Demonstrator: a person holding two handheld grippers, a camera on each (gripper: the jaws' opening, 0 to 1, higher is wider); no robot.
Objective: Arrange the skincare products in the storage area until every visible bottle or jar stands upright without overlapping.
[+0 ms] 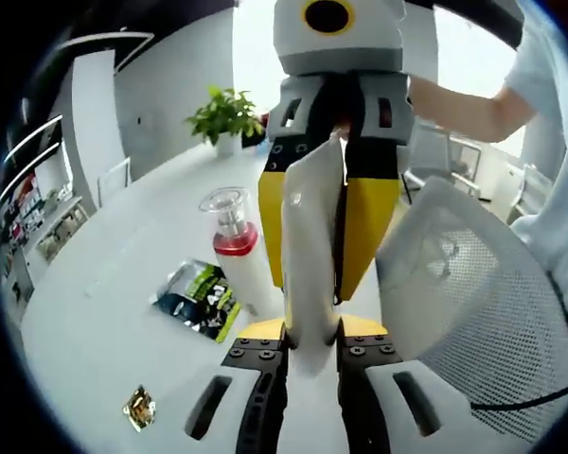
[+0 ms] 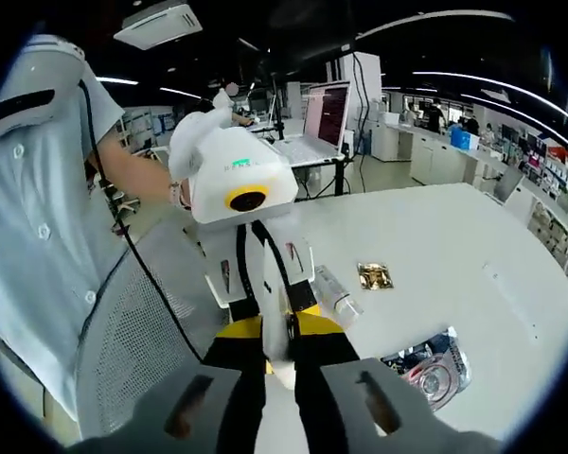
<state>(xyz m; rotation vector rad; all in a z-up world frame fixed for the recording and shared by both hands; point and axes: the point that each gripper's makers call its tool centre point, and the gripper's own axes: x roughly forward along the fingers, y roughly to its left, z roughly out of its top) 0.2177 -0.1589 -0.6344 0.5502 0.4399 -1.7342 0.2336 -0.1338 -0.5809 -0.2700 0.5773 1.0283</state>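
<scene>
As two handheld grippers meet above a round white table [image 1: 104,322], the left gripper [image 1: 312,355] and right gripper [image 2: 280,364] both clench the same white squeeze tube [image 1: 312,255], one at each end, holding it in the air between them. Soft-walled and probably light, the tube should flex under pressure, so a hold near its stiffer cap or crimped end looks safest. A clear-capped pump bottle [image 1: 235,241] with a red collar stands upright just beside it, near a dark sachet [image 1: 199,298] and a small gold packet [image 1: 139,409]. Open tabletop stretches towards a potted plant [image 1: 225,115]; a mesh chair [image 1: 473,303] crowds the near edge.
</scene>
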